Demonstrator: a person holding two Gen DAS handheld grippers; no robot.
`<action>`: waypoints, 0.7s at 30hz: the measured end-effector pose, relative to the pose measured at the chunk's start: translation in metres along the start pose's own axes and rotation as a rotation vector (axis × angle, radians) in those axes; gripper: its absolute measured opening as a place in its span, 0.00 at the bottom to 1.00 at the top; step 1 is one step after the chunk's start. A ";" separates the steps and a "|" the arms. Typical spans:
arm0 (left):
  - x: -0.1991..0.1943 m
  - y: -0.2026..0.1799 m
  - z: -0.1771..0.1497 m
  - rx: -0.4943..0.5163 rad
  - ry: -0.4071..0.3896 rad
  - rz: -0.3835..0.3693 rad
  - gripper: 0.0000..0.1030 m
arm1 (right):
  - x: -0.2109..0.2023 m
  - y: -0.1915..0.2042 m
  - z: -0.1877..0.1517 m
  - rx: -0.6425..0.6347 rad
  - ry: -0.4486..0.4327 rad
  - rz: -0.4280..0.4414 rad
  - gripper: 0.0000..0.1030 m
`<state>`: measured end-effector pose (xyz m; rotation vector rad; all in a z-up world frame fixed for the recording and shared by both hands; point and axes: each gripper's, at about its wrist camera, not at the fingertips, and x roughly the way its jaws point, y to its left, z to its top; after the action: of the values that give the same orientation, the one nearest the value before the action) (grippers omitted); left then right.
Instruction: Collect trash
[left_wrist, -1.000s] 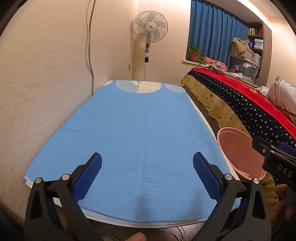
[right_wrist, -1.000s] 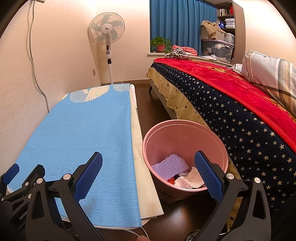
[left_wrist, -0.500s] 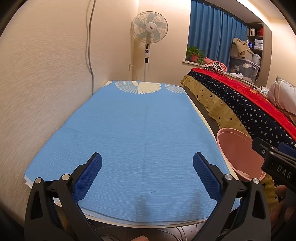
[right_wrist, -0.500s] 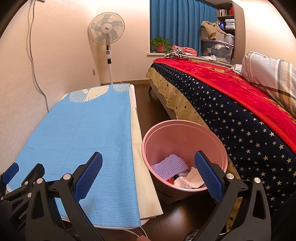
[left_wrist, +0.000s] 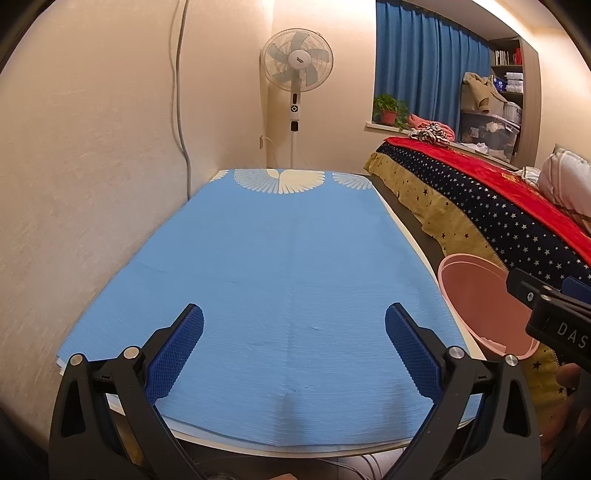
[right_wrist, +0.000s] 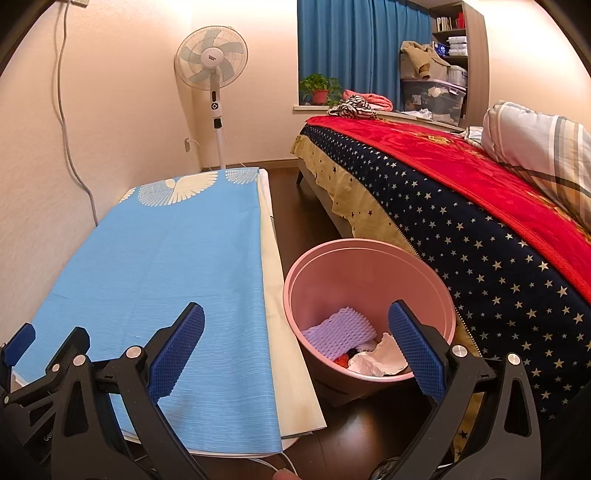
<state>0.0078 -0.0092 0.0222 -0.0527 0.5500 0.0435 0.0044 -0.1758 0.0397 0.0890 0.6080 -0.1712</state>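
Observation:
A pink bin (right_wrist: 369, 273) stands on the floor between the table and the bed. Inside it lie a purple foam sheet (right_wrist: 341, 328), crumpled white paper (right_wrist: 376, 360) and a bit of red trash. The bin also shows at the right in the left wrist view (left_wrist: 480, 295). My left gripper (left_wrist: 293, 347) is open and empty above the near end of the blue cloth (left_wrist: 280, 266). My right gripper (right_wrist: 295, 343) is open and empty, held over the table's right edge and the bin's near side. No trash shows on the cloth.
The table (right_wrist: 275, 295) with the blue cloth runs along the left wall. A bed (right_wrist: 461, 206) with a starry cover and red blanket stands on the right. A standing fan (right_wrist: 214, 74) stands at the far end. Dark floor (right_wrist: 295, 206) lies between table and bed.
Both grippers stay open and almost still. The right wrist view has drifted very slightly.

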 end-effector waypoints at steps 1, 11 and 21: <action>0.000 0.000 0.000 0.000 -0.001 -0.001 0.92 | 0.000 0.000 0.000 0.000 0.000 0.000 0.95; 0.000 -0.002 -0.001 0.023 -0.001 0.010 0.92 | 0.000 0.000 0.000 0.000 0.000 0.000 0.95; 0.005 -0.001 -0.001 0.001 0.022 0.014 0.92 | 0.003 -0.001 -0.001 0.012 0.006 -0.006 0.95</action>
<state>0.0111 -0.0104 0.0186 -0.0483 0.5720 0.0561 0.0058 -0.1774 0.0375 0.0991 0.6134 -0.1807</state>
